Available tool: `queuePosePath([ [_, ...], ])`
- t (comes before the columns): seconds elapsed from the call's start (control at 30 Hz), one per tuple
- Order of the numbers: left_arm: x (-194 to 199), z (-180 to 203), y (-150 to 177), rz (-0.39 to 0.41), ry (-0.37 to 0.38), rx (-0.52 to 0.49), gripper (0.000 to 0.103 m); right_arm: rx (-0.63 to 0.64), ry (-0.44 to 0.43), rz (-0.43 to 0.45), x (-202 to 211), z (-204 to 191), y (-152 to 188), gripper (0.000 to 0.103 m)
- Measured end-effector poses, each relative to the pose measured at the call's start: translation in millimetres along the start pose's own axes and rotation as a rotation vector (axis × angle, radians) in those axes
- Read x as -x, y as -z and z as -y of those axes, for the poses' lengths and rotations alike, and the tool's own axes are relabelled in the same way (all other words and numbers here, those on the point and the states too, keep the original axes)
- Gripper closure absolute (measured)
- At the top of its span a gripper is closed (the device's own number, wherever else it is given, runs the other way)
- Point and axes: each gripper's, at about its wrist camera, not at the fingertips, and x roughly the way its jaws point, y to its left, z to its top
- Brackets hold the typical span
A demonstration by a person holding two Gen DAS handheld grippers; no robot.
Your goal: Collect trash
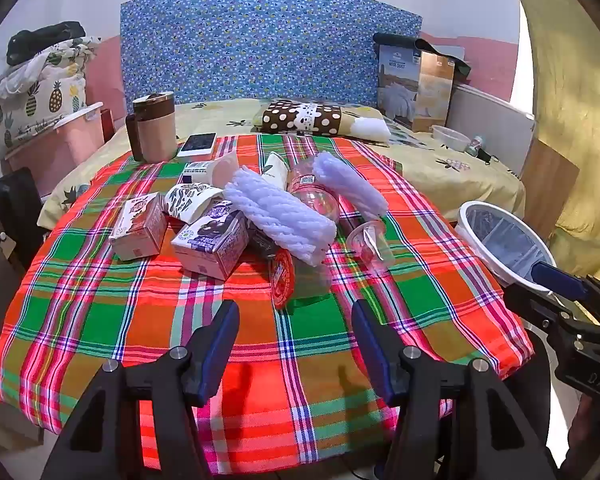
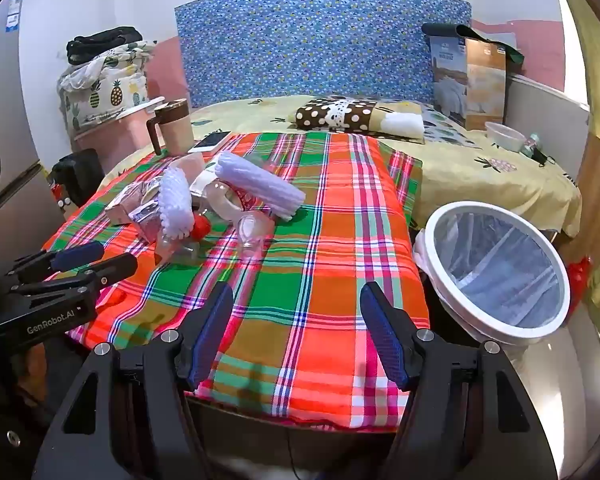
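A pile of trash lies on the plaid cloth [image 1: 100, 320]: two milk cartons [image 1: 210, 240] [image 1: 140, 226], white foam nets [image 1: 280, 216], a clear plastic cup [image 1: 370, 242], a red-lidded cup [image 1: 284, 280] and paper cups [image 1: 188, 198]. The pile also shows in the right wrist view [image 2: 204, 200]. A white trash bin [image 2: 496, 268] with a clear liner stands right of the table. My left gripper [image 1: 296, 316] is open and empty, short of the red-lidded cup. My right gripper [image 2: 296, 300] is open and empty over the cloth, left of the bin.
A brown mug [image 1: 154, 128] and a phone [image 1: 198, 145] sit at the cloth's far left corner. Behind is a bed with a dotted pillow [image 1: 304, 118], a box [image 1: 416, 88] and a plastic bowl [image 1: 450, 136]. A pink bin [image 1: 60, 140] stands at left.
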Motion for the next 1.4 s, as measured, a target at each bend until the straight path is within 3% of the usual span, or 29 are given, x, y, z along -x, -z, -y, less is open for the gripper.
queuePosePath([
  [1.4,-2,-14,-10,0.001,-0.002,0.007,0.045,0.013,0.011,-0.004,-3,-3,-1,0.035],
])
